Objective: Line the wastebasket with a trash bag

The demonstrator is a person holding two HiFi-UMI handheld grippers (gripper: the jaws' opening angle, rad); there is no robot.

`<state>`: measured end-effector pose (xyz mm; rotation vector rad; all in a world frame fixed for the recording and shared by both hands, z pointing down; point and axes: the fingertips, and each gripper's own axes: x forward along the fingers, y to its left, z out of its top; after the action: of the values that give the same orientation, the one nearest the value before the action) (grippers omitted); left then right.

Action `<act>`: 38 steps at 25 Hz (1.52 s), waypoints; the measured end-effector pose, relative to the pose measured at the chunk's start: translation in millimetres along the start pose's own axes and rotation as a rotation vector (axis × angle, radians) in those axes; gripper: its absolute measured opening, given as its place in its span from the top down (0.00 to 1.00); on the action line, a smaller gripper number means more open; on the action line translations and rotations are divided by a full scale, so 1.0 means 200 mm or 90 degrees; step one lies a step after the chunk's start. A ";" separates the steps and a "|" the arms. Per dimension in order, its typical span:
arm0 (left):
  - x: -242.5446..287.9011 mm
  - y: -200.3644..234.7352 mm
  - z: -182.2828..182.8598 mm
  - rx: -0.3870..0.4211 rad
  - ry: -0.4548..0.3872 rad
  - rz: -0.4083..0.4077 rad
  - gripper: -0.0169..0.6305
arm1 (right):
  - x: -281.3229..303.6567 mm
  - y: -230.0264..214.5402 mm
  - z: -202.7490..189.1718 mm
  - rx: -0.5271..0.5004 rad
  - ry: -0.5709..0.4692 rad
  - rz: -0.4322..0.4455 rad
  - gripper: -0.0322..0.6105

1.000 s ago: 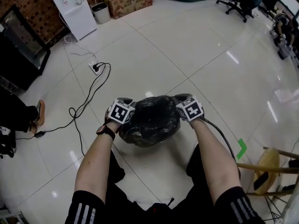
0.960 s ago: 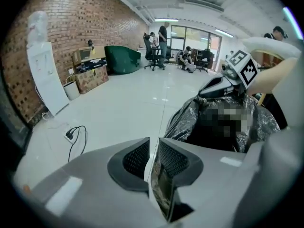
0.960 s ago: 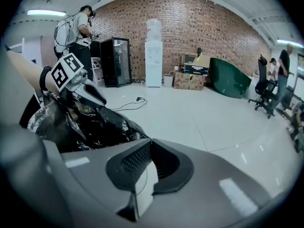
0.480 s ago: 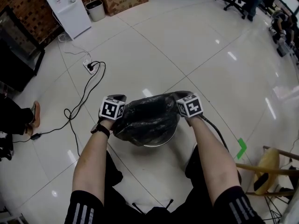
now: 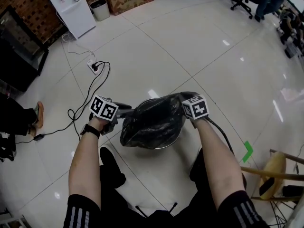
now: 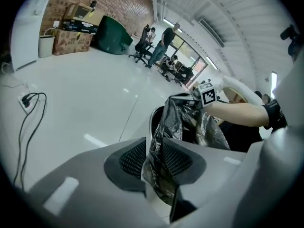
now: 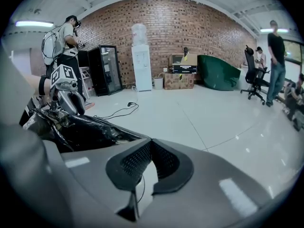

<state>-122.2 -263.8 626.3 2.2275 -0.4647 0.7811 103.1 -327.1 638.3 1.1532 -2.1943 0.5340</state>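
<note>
My left tool [image 5: 122, 109] has swung left, jaws just opening with an edge of the trash bag [image 5: 152, 122] loose between them; my right tool [image 5: 183, 98] is clenched by the right rim of the wastebasket [image 5: 164, 146], which the bag only drapes, so I'd regrip

Glossy floor [image 5: 190, 46] — wastebasket [image 5: 164, 146], power strip [image 5: 93, 67], black cable [image 5: 90, 97].

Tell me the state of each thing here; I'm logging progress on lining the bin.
Trash bag, bunched over the wastebasket's mouth, stretched between both grippers.
Wastebasket, upright on the floor, near rim bare.
Left gripper, jaws have just been opening, bag film between them.
Right gripper, jaws shut on the bag's edge.
Power strip, black cord plugged in.
</note>
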 end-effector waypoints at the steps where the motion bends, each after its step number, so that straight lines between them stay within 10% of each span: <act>1: -0.01 -0.01 0.01 -0.003 -0.004 -0.011 0.83 | 0.00 0.00 0.00 0.000 0.000 -0.001 0.94; 13: -0.02 -0.14 -0.12 0.043 0.111 -0.054 0.69 | -0.03 0.03 0.04 -0.012 -0.017 0.009 0.94; 17: -0.03 -0.17 -0.13 0.071 0.133 -0.050 0.97 | -0.03 0.05 0.04 -0.015 -0.016 0.012 0.94; 25: -0.06 0.20 0.11 0.058 0.015 0.207 0.97 | 0.02 0.04 0.03 0.006 -0.009 0.009 0.94; 29: -0.01 0.30 0.02 0.008 0.032 0.247 0.96 | 0.06 0.07 -0.05 -0.010 0.029 0.020 0.94; 38: 0.11 0.20 -0.18 -0.014 0.074 0.153 0.83 | 0.05 0.12 -0.24 -0.019 0.087 0.055 0.94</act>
<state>-140.8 -266.2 680.5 2.1169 -0.6883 1.0192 94.1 -291.7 677.6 0.9796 -2.1345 0.5965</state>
